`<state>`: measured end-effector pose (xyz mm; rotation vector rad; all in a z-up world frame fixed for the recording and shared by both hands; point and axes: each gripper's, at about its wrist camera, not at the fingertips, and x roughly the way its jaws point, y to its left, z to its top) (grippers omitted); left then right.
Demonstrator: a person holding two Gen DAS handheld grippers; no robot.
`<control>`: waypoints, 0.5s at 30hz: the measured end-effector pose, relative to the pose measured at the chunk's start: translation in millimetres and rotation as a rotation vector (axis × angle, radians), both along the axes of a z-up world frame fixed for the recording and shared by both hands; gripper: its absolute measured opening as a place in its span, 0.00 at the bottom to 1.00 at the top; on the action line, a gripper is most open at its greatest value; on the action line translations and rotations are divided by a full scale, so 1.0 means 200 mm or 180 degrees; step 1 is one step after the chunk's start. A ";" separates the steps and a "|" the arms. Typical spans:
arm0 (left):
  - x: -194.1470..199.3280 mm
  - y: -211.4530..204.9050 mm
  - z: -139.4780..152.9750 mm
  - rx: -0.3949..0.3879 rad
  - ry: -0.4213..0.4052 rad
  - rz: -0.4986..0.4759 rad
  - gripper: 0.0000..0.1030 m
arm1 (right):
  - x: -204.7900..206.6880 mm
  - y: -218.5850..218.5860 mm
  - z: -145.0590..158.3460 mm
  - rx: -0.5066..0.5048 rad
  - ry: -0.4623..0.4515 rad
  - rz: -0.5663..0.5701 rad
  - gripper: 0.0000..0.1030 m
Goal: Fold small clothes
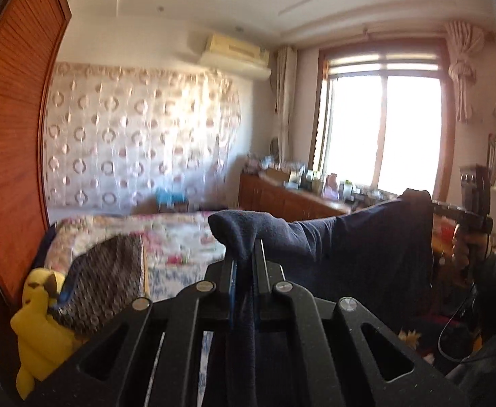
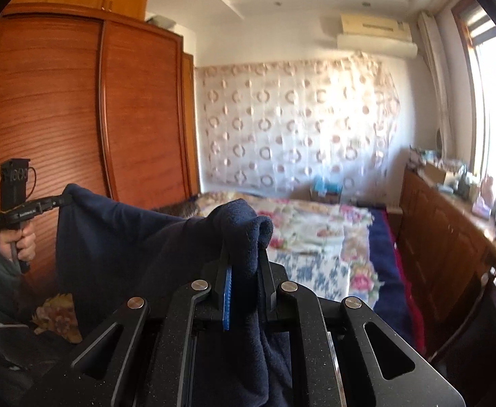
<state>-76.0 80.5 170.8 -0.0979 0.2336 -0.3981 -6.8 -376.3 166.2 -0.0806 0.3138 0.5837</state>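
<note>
Fingers clamping navy garment corners

Right gripper, black two-finger claw with blue ribbed pad, clamped on bunched corner of dark navy fleece garment. Cloth stretches left of claw, hanging as sheet. At far left, left gripper, black, pinches opposite corner; bare hand grips its handle below. Beyond claw: bed with floral quilt. Left and behind cloth: reddish wooden wardrobe. Right of claw: wooden cabinet with clutter under bright window.
</note>
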 end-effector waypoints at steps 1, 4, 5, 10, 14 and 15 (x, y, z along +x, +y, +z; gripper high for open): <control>-0.02 0.01 0.03 -0.0016 -0.0063 0.0011 0.03 | -0.02 -0.01 0.05 0.0038 -0.0049 0.0025 0.08; -0.03 0.04 0.11 -0.0033 -0.0191 0.0056 0.03 | -0.06 -0.03 0.13 0.0133 -0.0165 0.0079 0.08; -0.04 0.06 0.13 -0.0040 -0.0225 0.0077 0.03 | -0.07 -0.04 0.16 0.0194 -0.0205 0.0090 0.08; 0.02 0.12 0.22 0.0020 -0.0367 0.0256 0.03 | -0.06 -0.06 0.29 0.0278 -0.0349 0.0098 0.08; 0.23 0.12 0.22 0.0171 -0.0324 0.0465 0.03 | 0.07 0.00 0.35 0.0141 -0.0370 0.0037 0.08; 0.32 0.13 0.21 0.0195 -0.0253 0.0494 0.03 | 0.12 0.01 0.35 0.0111 -0.0329 0.0024 0.08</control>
